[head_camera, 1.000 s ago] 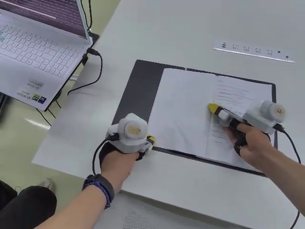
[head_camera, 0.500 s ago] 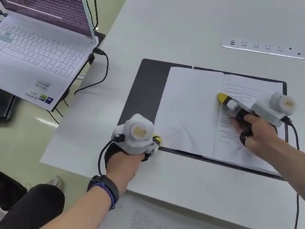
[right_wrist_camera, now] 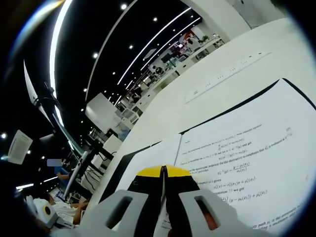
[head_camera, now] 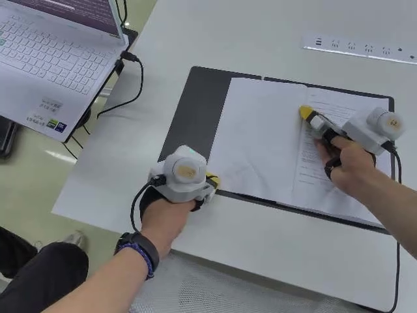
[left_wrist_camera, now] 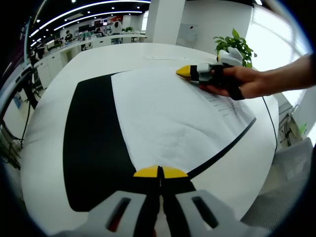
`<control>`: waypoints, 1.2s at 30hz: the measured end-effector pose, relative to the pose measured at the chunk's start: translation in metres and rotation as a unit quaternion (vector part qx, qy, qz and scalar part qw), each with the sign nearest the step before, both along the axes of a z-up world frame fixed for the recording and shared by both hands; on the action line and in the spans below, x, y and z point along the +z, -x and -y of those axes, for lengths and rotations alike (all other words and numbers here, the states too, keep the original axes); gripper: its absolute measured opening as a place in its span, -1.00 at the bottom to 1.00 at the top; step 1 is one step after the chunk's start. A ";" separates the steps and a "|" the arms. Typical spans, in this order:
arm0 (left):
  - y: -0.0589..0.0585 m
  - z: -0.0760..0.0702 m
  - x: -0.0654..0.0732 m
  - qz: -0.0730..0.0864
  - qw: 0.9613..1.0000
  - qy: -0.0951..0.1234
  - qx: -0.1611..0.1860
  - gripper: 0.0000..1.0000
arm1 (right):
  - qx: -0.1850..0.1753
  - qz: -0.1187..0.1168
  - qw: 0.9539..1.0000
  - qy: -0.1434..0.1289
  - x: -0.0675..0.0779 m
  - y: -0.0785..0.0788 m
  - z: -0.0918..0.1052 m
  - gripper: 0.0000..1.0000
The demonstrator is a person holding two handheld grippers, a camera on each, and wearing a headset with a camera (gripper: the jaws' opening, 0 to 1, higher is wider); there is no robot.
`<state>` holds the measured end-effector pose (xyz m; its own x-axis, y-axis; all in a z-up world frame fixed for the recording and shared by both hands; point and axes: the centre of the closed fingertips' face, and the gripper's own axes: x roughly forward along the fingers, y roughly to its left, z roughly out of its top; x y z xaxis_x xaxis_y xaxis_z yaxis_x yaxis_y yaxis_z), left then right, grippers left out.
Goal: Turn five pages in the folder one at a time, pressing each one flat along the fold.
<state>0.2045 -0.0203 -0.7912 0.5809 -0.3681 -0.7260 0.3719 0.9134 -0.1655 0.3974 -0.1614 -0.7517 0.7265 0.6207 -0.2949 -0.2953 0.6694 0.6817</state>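
The black folder (head_camera: 195, 111) lies open on the white worktop (head_camera: 228, 39), its left inner cover partly bare. A turned page (head_camera: 260, 137), blank side up, lies over the left half, and a printed page (head_camera: 345, 111) faces up on the right. The right gripper (head_camera: 305, 112) has its jaws closed together with nothing between them. Its yellow tip rests on the paper at the fold (head_camera: 296, 169), near the upper end, and in the right gripper view that tip (right_wrist_camera: 164, 170) sits right where the blank sheet meets the lines of print. The left gripper (head_camera: 212, 181) is also closed with no paper visibly caught. In the left gripper view its tip (left_wrist_camera: 160, 172) sits at the near edge of the folder by the bottom corner of the turned page, apparently steadying it. A laptop (head_camera: 45, 65) and its cable (head_camera: 133, 91) sit off to the left, and a power strip (head_camera: 361, 49) lies beyond the folder. At least one page has been turned, and this looks like the pressing step for it, with most of the fold's length below the tip apparently left to flatten. The pictures do not show how many of the five turns are done, since the sheets on each side cannot be counted.
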 end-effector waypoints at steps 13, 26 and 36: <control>0.000 -0.001 0.000 0.000 1.000 -0.004 -0.009 -1.00 | -0.027 0.012 1.000 0.002 -0.002 -0.028 0.000 -1.00; 0.000 -0.001 0.000 0.004 1.000 -0.005 -0.009 -1.00 | -0.036 0.005 0.999 0.015 -0.013 -0.066 0.004 -1.00; 0.000 -0.001 0.000 0.001 1.000 -0.005 -0.005 -1.00 | -0.040 0.010 0.999 0.019 -0.014 -0.070 0.005 -1.00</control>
